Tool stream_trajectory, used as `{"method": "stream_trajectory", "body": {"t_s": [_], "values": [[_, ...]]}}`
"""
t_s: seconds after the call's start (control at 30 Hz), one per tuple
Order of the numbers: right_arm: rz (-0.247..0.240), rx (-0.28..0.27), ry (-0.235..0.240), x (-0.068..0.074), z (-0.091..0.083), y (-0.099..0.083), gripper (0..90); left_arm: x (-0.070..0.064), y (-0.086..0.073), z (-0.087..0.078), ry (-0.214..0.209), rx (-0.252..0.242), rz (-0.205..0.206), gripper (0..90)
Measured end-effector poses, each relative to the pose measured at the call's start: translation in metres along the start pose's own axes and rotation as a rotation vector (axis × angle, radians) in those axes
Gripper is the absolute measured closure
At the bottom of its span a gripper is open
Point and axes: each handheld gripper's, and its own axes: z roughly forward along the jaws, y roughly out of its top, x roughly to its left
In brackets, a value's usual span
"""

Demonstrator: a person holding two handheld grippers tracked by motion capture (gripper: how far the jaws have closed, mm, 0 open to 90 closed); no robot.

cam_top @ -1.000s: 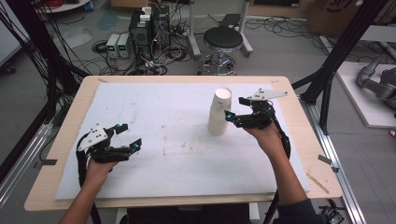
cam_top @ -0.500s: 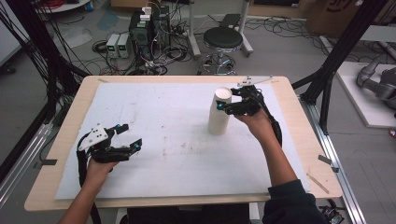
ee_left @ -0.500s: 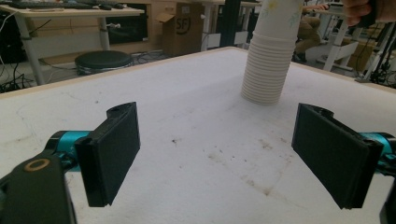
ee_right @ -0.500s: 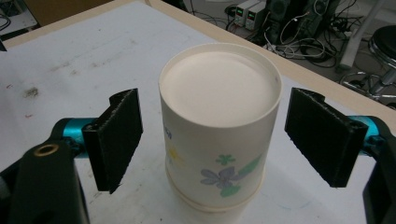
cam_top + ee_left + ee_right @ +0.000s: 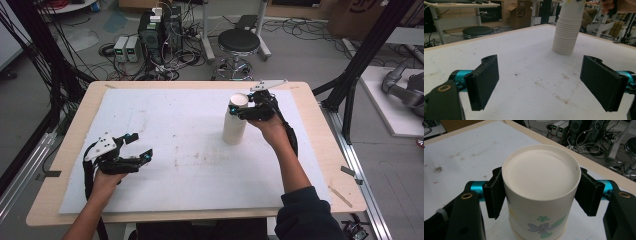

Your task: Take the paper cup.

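A tall stack of upturned white paper cups (image 5: 234, 127) stands right of the middle of the white mat (image 5: 175, 130). The top cup (image 5: 541, 182) has a flower print on its side. My right gripper (image 5: 240, 104) reaches over from the right at the height of the stack's top, and its two black pads (image 5: 495, 195) press on either side of the top cup. My left gripper (image 5: 141, 146) rests low at the front left, open and empty, with its jaws far apart (image 5: 541, 82). In the left gripper view the stack (image 5: 566, 35) stands ahead and to the right.
The mat covers a wooden table (image 5: 327, 150) and carries faint brown stains (image 5: 197, 160) near its middle. A black stool (image 5: 239, 42), power boxes and cables lie on the floor beyond the far edge. Black frame posts stand at both sides.
My right gripper has moved from beside the stack's upper part to its top, and its jaws now hold the top cup. The left gripper has stayed in place, open.
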Motion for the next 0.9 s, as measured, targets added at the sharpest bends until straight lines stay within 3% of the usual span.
{"method": "stream_trajectory", "body": {"t_s": [0.17,0.47,0.53,0.9], "values": [[-0.011,-0.019,-0.003,0.001,-0.005,0.004,33.0,0.0,0.0,0.001,-0.001,0.001,-0.003,15.6],[-0.029,-0.059,-0.008,0.003,-0.028,0.027,33.8,0.0,0.0,0.0,-0.007,-0.011,-0.006,15.7],[-0.03,-0.098,-0.004,0.004,-0.039,0.031,33.9,-0.001,0.0,0.0,-0.011,-0.017,-0.009,15.7],[-0.036,-0.169,0.001,0.006,-0.069,0.03,34.3,-0.002,0.0,0.001,-0.031,-0.027,-0.023,15.7]]}}
